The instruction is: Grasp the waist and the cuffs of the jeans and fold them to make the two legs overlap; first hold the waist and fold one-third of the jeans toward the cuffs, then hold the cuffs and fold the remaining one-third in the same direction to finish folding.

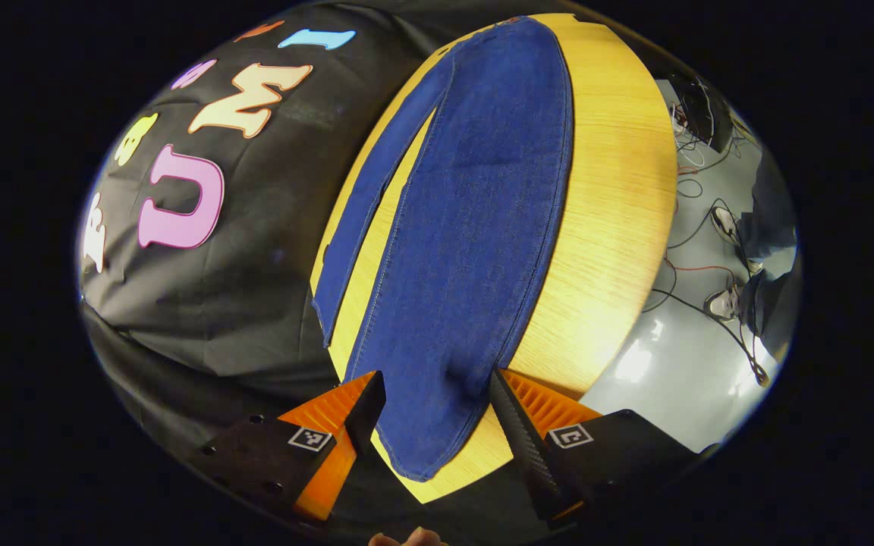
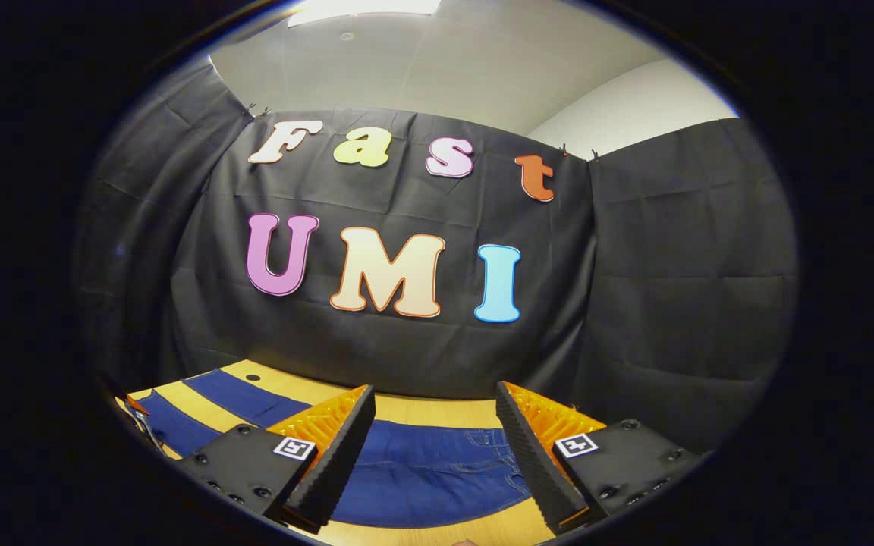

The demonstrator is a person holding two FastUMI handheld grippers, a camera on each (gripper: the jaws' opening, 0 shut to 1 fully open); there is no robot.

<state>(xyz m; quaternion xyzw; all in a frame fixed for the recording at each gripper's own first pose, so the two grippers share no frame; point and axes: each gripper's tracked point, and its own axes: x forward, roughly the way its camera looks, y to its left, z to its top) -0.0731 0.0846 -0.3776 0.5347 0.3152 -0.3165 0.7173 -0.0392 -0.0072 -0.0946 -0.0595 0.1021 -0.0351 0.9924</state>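
Note:
Dark blue jeans (image 1: 475, 227) lie flat on a yellow wooden table (image 1: 619, 205), the two legs spread apart in a narrow V. In the left gripper view my left gripper (image 1: 437, 394) hovers open over the cuff end of the nearer leg, fingers on either side of the cloth and not touching it. In the right gripper view the waist and pocket part of the jeans (image 2: 437, 470) lies between the fingers of my right gripper (image 2: 433, 447), which is open above it; the two legs (image 2: 202, 417) run off to the left.
The black cloth wall (image 2: 634, 303) stands close behind the table's far edge. Grey floor (image 1: 680, 356) with cables and a person's shoes (image 1: 725, 303) lies off the table's side in the left gripper view. Bare tabletop (image 2: 422, 409) runs behind the waist.

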